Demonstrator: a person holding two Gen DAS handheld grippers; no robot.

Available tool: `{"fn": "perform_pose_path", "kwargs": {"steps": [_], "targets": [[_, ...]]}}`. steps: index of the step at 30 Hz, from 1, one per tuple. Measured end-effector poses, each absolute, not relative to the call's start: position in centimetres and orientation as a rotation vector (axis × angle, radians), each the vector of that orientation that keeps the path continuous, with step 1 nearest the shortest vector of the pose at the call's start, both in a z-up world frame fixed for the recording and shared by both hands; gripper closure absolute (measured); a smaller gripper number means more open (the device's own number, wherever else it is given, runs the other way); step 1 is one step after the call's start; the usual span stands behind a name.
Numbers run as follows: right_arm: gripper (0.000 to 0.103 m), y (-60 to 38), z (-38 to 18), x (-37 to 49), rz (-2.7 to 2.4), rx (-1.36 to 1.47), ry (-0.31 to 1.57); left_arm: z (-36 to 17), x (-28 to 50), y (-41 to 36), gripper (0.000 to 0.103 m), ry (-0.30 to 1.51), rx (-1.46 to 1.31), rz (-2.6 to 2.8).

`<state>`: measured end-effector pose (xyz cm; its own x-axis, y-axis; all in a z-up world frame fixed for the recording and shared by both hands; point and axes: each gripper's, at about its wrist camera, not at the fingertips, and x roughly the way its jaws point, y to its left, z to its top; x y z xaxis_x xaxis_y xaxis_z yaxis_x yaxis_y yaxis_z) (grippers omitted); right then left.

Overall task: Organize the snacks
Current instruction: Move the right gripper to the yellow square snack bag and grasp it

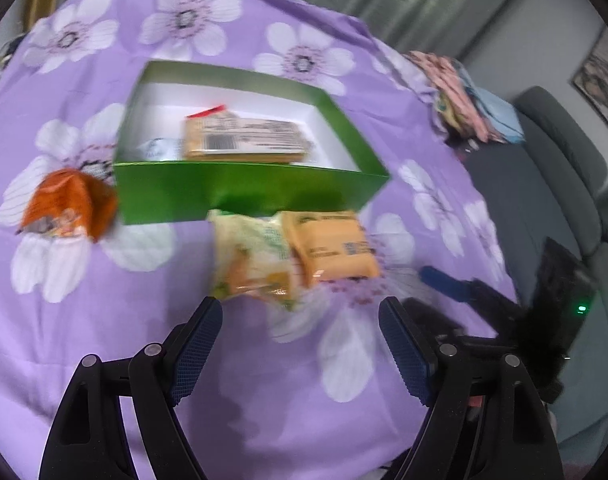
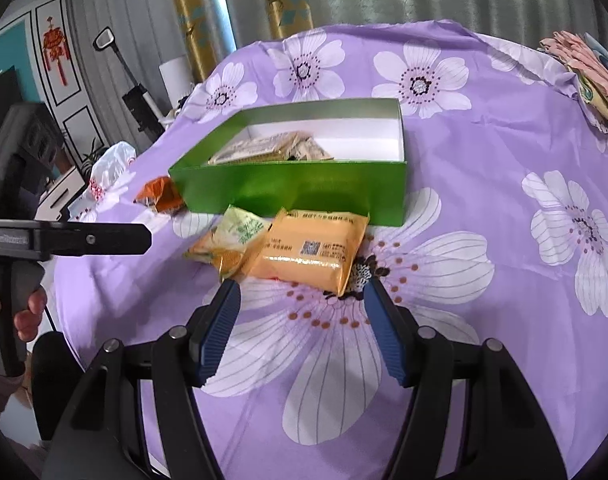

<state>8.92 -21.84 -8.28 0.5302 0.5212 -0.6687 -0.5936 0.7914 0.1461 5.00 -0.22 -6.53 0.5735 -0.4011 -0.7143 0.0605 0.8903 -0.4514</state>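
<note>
A green box (image 1: 244,196) (image 2: 296,188) with a white inside stands on the purple flowered cloth and holds several snack packets (image 1: 244,140) (image 2: 272,146). In front of it lie a yellow-orange packet (image 1: 331,246) (image 2: 309,250) and a pale green-yellow packet (image 1: 252,260) (image 2: 232,240), touching. An orange packet (image 1: 70,206) (image 2: 160,194) lies left of the box. My left gripper (image 1: 300,308) is open and empty just short of the two packets. My right gripper (image 2: 302,288) is open and empty just short of the yellow-orange packet.
The left gripper's side (image 2: 68,238) and the hand holding it show at the left of the right wrist view. Folded cloths (image 1: 463,96) (image 2: 591,72) lie at the table's far right. A grey sofa (image 1: 563,184) stands beyond the right edge.
</note>
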Motion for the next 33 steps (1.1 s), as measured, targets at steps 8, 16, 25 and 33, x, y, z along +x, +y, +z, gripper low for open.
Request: {"fn": "perform_pose_path", "kwargs": {"steps": [8, 16, 25, 33], "targets": [[0.039, -22.3, -9.6, 9.8, 0.675, -0.089, 0.781, -6.8, 6.7, -3.3, 0.022, 0.934, -0.319, -0.322], [0.039, -22.6, -10.8, 10.8, 0.688, -0.047, 0.806, -8.2, 9.1, -5.9, 0.022, 0.972, -0.276, -0.338], [0.038, -22.2, -11.9, 11.8, 0.71, -0.026, 0.833, -10.1, 11.4, -6.8, 0.022, 1.032, -0.28, -0.332], [0.042, -21.5, -12.1, 13.8, 0.735, -0.007, 0.85, -10.8, 12.9, -6.4, 0.022, 1.047, -0.328, -0.317]]}}
